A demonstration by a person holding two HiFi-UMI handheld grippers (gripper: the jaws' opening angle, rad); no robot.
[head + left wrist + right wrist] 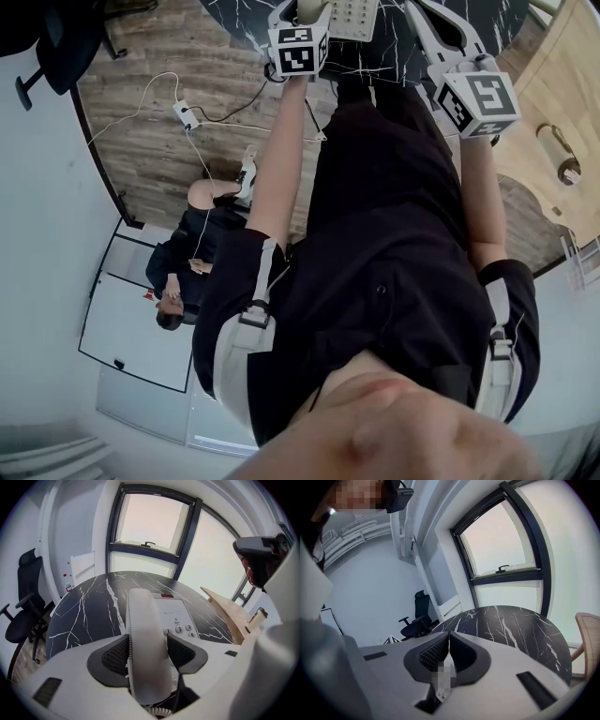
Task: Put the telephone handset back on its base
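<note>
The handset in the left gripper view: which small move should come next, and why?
Probably draw the left gripper straight back and up, off the handset. The handset seems to lie already in its place on the base, which stands on the black table. The fingers stand at its two sides and do not seem to press it. A straight pull should not knock it loose.

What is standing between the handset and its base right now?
Nothing visible. The handset appears to lie on the base, left of the keys, with the open left tongs either side of it.
</note>
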